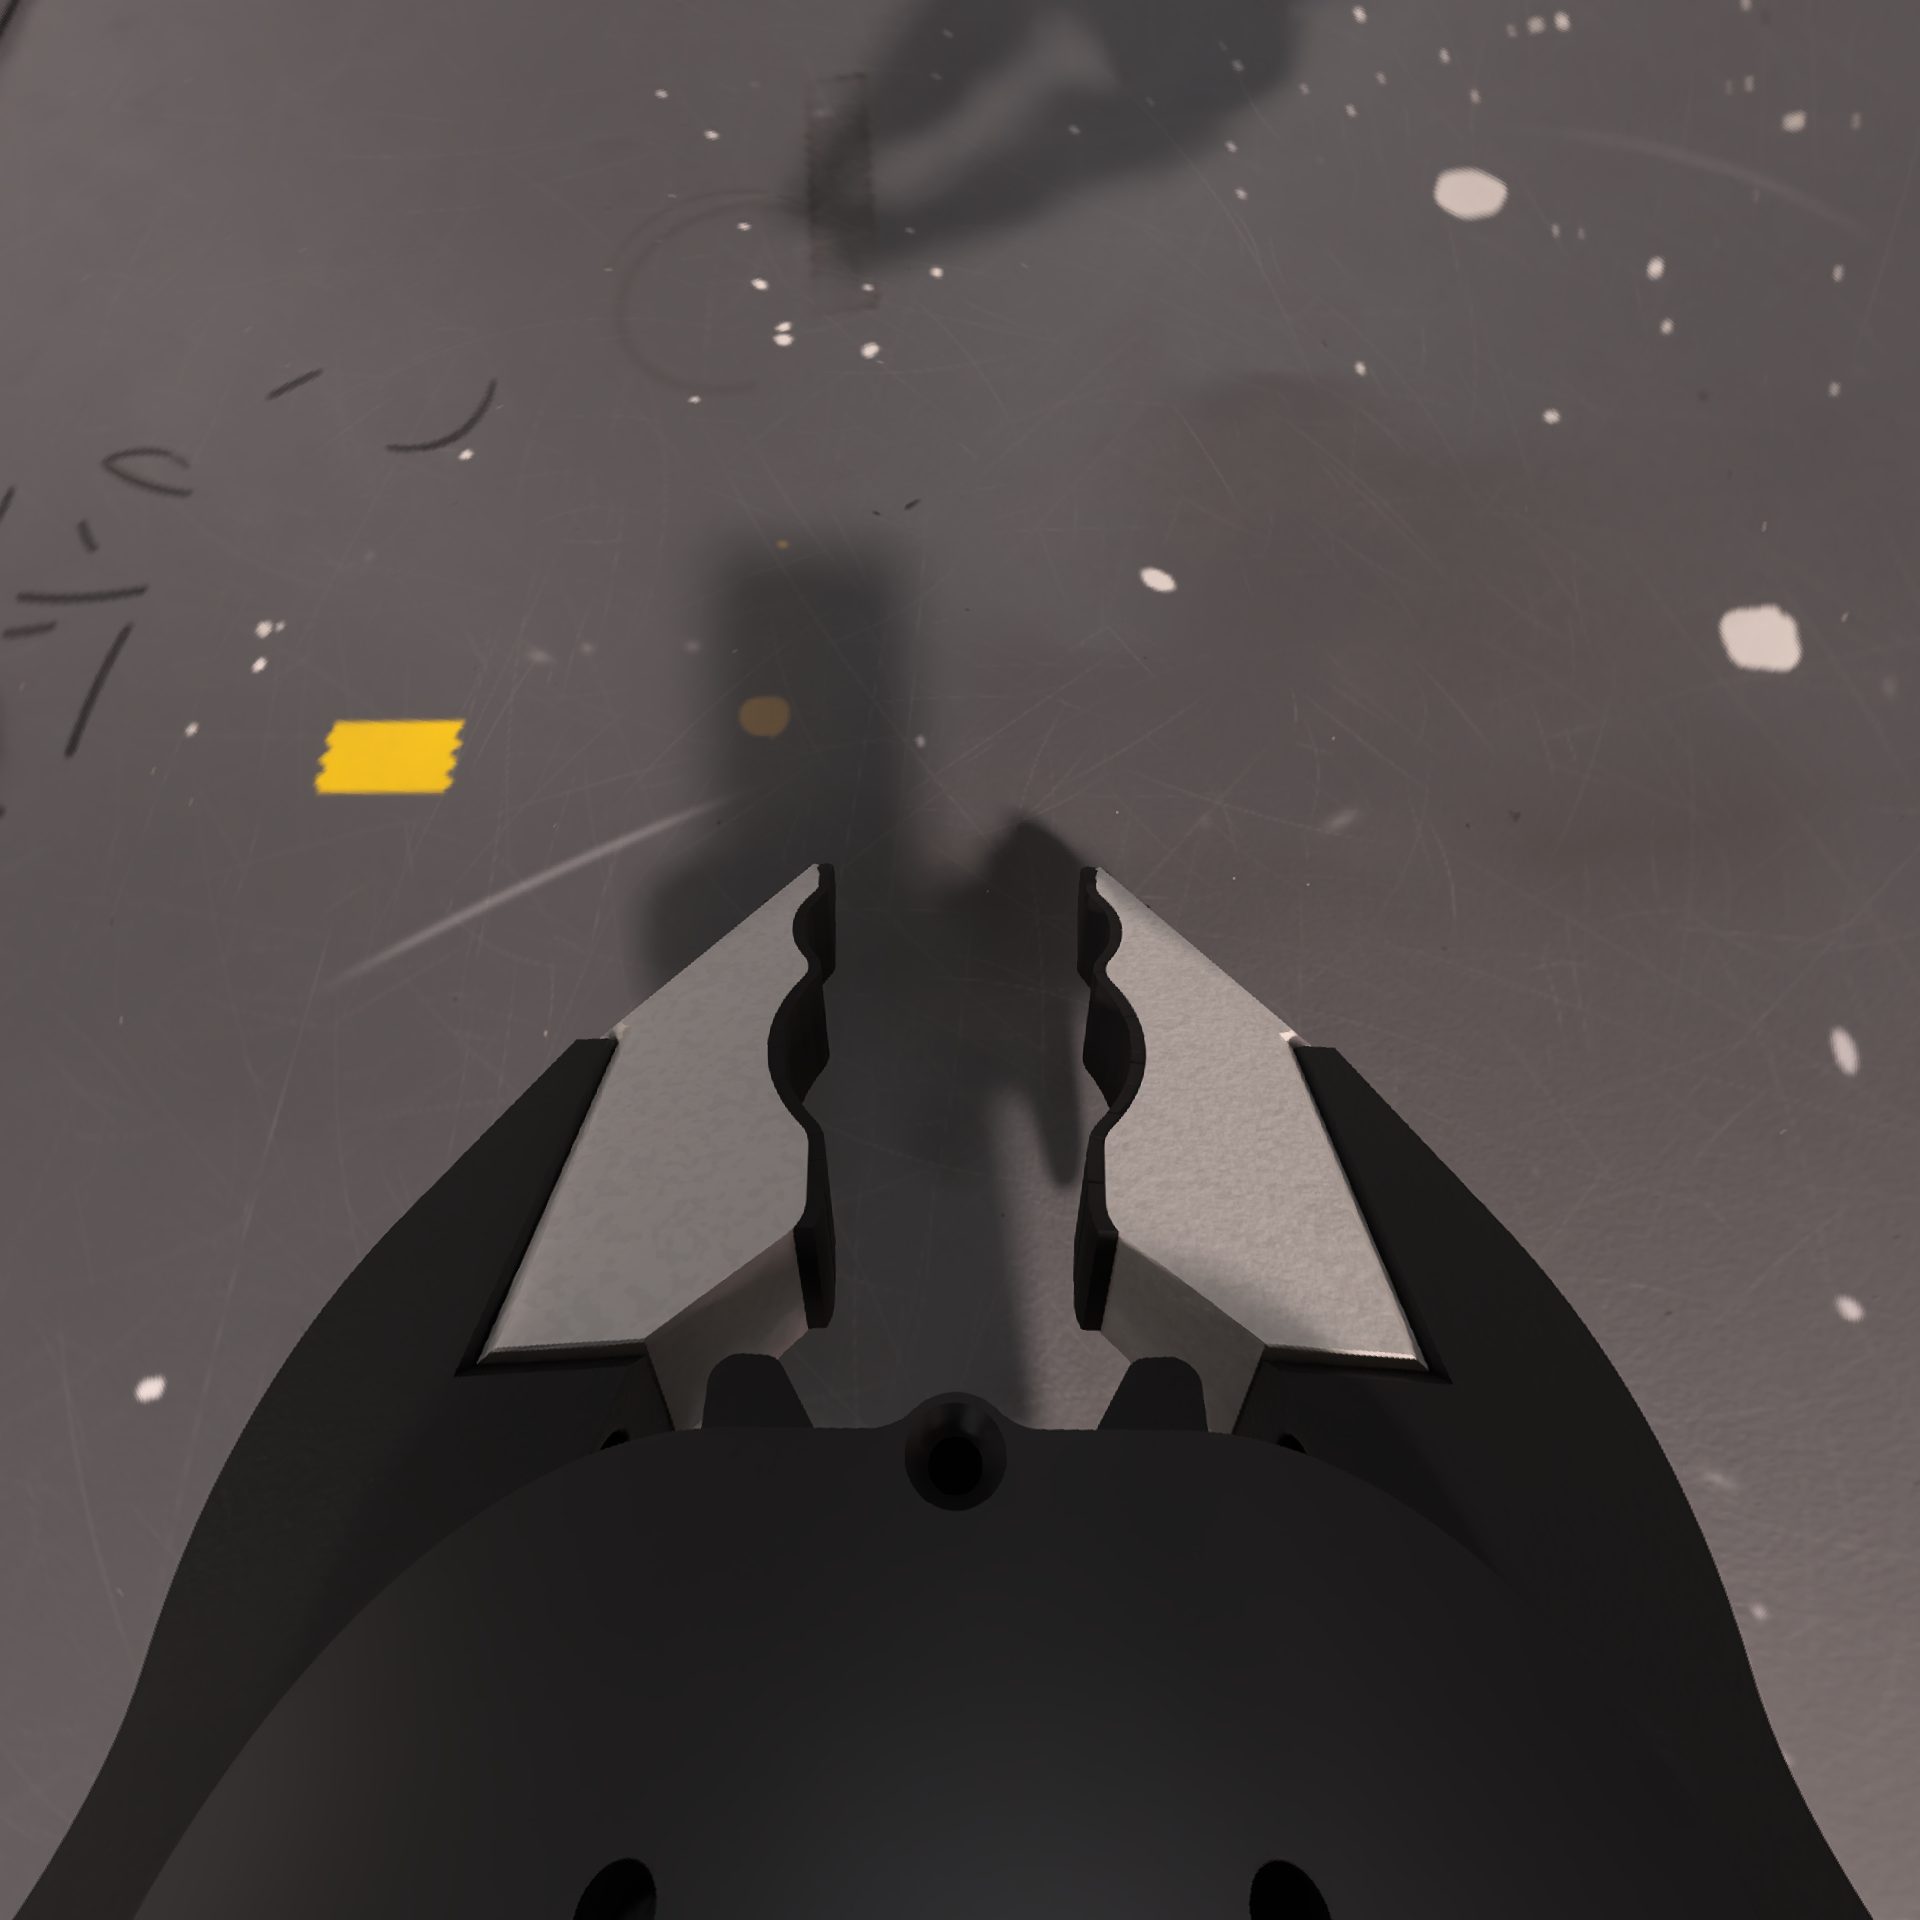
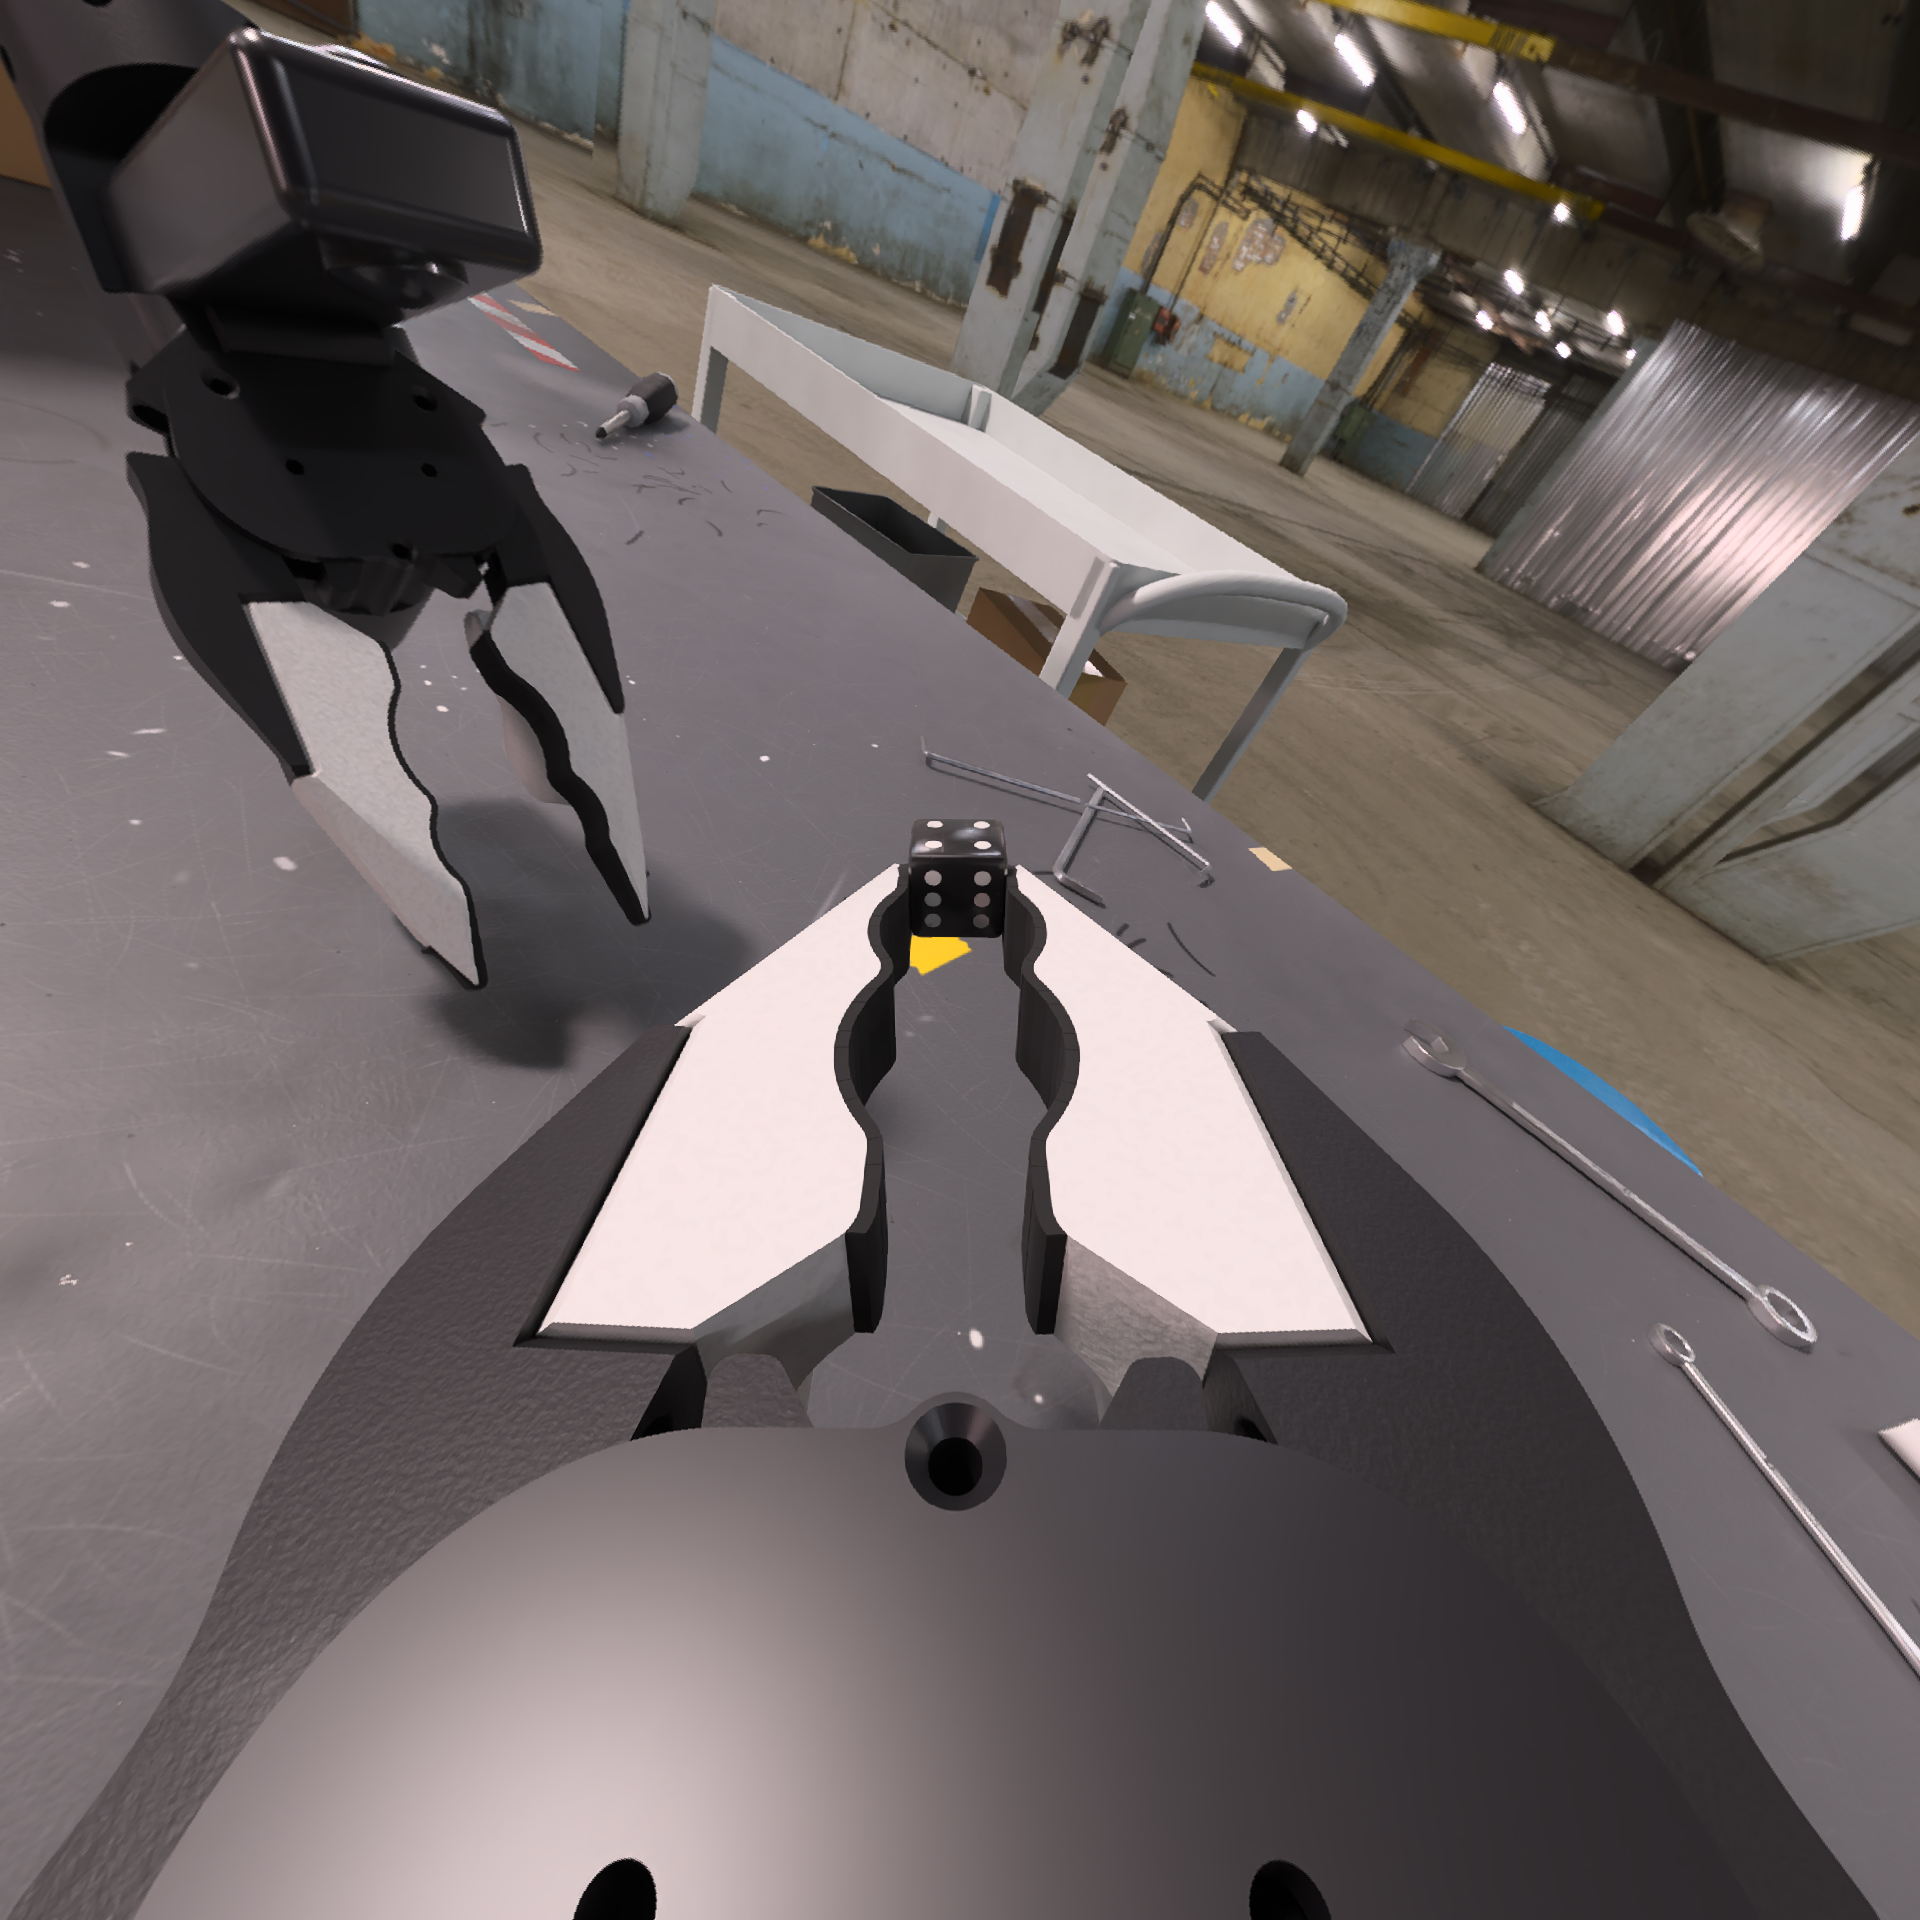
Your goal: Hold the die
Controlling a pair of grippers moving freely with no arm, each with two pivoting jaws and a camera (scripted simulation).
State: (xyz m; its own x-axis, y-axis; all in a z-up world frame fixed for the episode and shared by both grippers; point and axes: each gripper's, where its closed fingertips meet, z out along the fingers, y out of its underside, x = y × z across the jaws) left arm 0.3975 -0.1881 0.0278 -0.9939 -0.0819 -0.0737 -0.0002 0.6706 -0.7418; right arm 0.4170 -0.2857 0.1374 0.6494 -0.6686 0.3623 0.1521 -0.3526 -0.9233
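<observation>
Right wrist view: the right claw (image 2: 954, 883) grips a black die (image 2: 957, 878) at its fingertips, above the grey counter (image 2: 260, 1143).

The counter is the largest thing here, scuffed and flecked with white spots; in the left wrist view it fills the whole picture, carrying a strip of yellow tape (image 1: 390, 757). Beyond its far edge stands a white table (image 2: 1039, 499). The left claw (image 2: 551, 935) hangs over the counter to the left, pointing down, released and holding nothing; in its own view the left claw (image 1: 956, 883) shows only bare counter in the gap. A long wrench (image 2: 1600, 1184) lies at the right, with thin hex keys (image 2: 1101, 821) just past the die. The die, white-pipped, sits clamped between the two tips, with a patch of yellow tape (image 2: 938, 953) showing below it.
</observation>
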